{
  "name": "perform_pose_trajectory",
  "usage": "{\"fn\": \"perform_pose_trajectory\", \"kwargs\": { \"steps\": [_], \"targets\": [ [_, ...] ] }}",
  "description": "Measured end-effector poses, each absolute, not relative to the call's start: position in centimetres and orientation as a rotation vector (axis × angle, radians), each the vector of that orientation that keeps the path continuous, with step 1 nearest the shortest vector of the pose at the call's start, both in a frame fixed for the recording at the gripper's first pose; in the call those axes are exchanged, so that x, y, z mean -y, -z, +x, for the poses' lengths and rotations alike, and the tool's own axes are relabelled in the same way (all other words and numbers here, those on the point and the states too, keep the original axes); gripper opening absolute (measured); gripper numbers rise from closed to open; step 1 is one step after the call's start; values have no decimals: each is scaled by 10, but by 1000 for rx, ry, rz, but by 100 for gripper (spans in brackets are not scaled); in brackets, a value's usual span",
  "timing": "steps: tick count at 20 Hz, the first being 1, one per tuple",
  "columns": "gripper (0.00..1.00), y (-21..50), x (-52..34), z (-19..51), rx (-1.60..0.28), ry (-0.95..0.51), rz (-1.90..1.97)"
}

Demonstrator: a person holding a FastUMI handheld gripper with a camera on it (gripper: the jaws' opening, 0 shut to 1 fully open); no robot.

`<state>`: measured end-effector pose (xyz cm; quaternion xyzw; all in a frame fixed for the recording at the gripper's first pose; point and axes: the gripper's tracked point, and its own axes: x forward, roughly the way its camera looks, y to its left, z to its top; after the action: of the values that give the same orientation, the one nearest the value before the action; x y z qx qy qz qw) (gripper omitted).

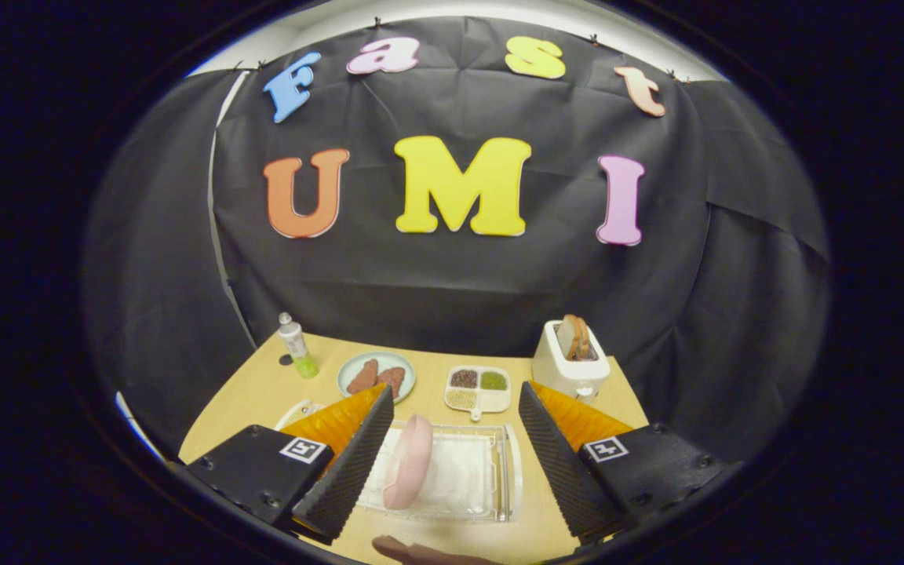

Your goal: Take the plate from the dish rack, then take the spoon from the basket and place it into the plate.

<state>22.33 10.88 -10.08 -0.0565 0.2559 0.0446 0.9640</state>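
A pink plate (pixel 410 471) stands on edge in a white wire dish rack (pixel 491 471) on the wooden table (pixel 248 400). My gripper (pixel 448 455) hangs above the rack, open wide, with the plate between the fingers and closer to the left finger (pixel 354 463). The right finger (pixel 558 463) stands well apart from the plate, and neither finger touches it. Part of a white rim (pixel 295 412) shows behind the left finger; I cannot tell what it is.
Beyond the rack sit a pale blue plate with brown food (pixel 377 377), a white divided dish of grains (pixel 478 388), a white toaster with bread (pixel 570 361) and a small bottle (pixel 297 347). A person's hand (pixel 421 552) shows near the table's front edge.
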Motion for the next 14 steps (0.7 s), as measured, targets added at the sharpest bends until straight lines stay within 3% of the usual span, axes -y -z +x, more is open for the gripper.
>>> {"fn": "perform_pose_trajectory", "kwargs": {
  "steps": [9,14],
  "targets": [
    [100,196,-128,245,-1029,-113,-214],
    [83,214,-125,249,-1212,50,-334]
  ]
}}
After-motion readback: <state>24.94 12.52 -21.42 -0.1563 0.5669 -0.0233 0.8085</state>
